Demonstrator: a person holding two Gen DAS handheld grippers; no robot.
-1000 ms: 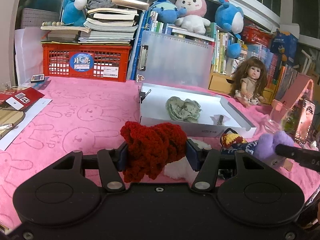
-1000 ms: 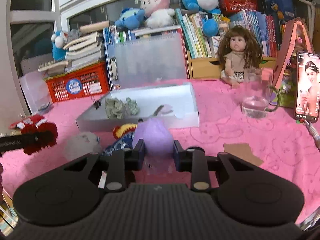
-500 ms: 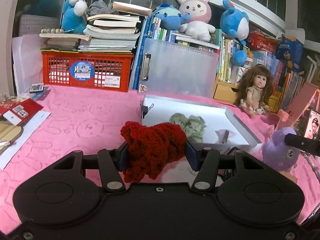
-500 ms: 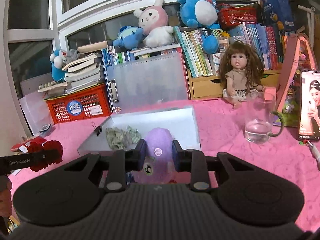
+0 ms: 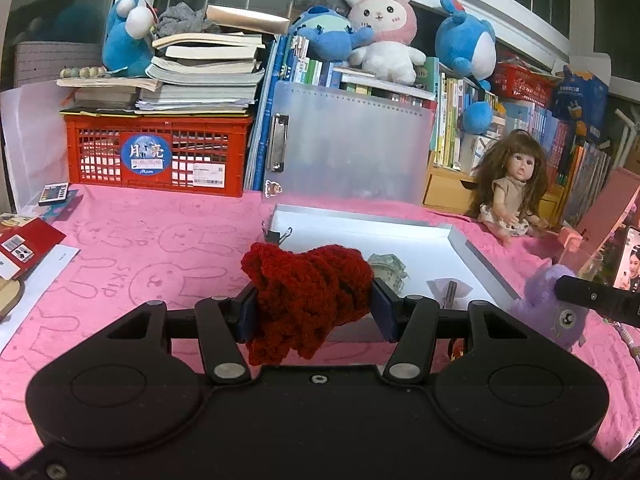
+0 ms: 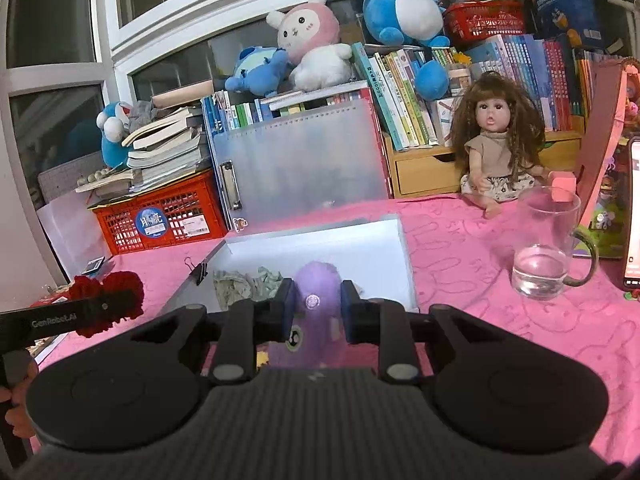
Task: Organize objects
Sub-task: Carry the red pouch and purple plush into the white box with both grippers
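Observation:
My left gripper (image 5: 312, 314) is shut on a dark red crocheted piece (image 5: 308, 300), held in the air near the front left edge of a shallow white box (image 5: 460, 240). My right gripper (image 6: 318, 312) is shut on a purple plush toy (image 6: 318, 300), held above the box's near edge (image 6: 408, 276). A crumpled green cloth (image 6: 244, 282) and a small clip (image 5: 450, 294) lie inside the box. In the left wrist view the purple plush (image 5: 556, 312) shows at the right; in the right wrist view the red piece (image 6: 108, 300) shows at the left.
A pink cloth (image 5: 140, 248) covers the table. A red crate (image 5: 160, 152) with books, a clear file case (image 5: 352, 148), a doll (image 6: 496, 148), a glass mug of water (image 6: 548, 248), a phone (image 6: 632, 216) and a binder clip (image 6: 198, 270) surround the box.
Both grippers have risen and moved forward toward the box with their loads. The toys on the table in front of the box have dropped out of sight below the grippers.

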